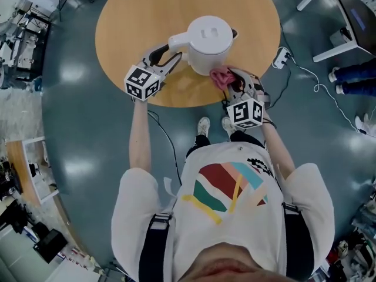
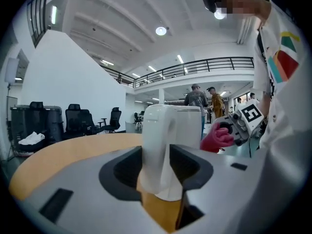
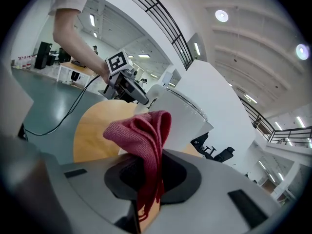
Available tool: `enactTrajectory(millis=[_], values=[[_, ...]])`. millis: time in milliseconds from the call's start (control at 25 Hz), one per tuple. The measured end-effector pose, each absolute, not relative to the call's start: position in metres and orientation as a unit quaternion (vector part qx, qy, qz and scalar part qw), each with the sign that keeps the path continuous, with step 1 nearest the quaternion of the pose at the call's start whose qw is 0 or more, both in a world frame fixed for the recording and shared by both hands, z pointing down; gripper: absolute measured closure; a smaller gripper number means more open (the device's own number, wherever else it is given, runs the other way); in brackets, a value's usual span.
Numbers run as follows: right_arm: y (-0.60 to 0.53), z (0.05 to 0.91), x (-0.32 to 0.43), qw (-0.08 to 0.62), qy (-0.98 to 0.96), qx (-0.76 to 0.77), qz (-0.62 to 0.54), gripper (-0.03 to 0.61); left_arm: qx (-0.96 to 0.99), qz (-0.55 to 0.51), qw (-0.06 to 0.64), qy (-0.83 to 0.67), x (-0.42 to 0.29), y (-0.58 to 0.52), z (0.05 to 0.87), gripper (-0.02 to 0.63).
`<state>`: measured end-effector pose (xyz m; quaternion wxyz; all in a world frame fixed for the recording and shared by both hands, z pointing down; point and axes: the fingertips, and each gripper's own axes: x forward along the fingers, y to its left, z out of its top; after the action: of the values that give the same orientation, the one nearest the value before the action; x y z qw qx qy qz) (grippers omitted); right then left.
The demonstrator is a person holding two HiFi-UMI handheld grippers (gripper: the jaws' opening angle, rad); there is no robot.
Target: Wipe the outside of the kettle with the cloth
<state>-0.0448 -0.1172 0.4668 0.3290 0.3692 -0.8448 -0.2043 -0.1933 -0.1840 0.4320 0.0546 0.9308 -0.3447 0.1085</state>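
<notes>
With the right gripper (image 1: 235, 82) clamped on the cloth (image 1: 220, 76) beside the kettle (image 1: 208, 43) and the left gripper (image 1: 171, 60) with jaws apart round the handle (image 2: 155, 145), wiping looks about to begin, needing the kettle steadied.

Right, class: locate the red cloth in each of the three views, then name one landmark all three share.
Head view: cloth right of centre, at the near side of the kettle.
Left gripper view: cloth right of centre, beside the kettle.
Right gripper view: cloth centre foreground, before the kettle.
Shared landmark: the white kettle.

Round wooden table (image 1: 129, 16), glossy teal floor (image 1: 76, 128)
</notes>
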Motion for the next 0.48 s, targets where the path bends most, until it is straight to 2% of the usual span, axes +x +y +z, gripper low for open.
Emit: enactTrajectory(millis=[40,80,480], values=[[-0.121,0.467,-0.041,0.328,-0.845,0.371,-0.203,0.531,0.930,0.109,0.054,-0.346,-0.192,-0.185,0.433,0.412],[-0.125,0.467,-0.037,0.327,-0.844,0.374,-0.201,0.531,0.930,0.110,0.055,-0.345,-0.190,-0.186,0.434,0.420],[-0.163,0.460,-0.020,0.324,-0.824,0.435,-0.166,0.531,0.943,0.072,0.118,-0.303,-0.171,-0.122,0.433,0.422]])
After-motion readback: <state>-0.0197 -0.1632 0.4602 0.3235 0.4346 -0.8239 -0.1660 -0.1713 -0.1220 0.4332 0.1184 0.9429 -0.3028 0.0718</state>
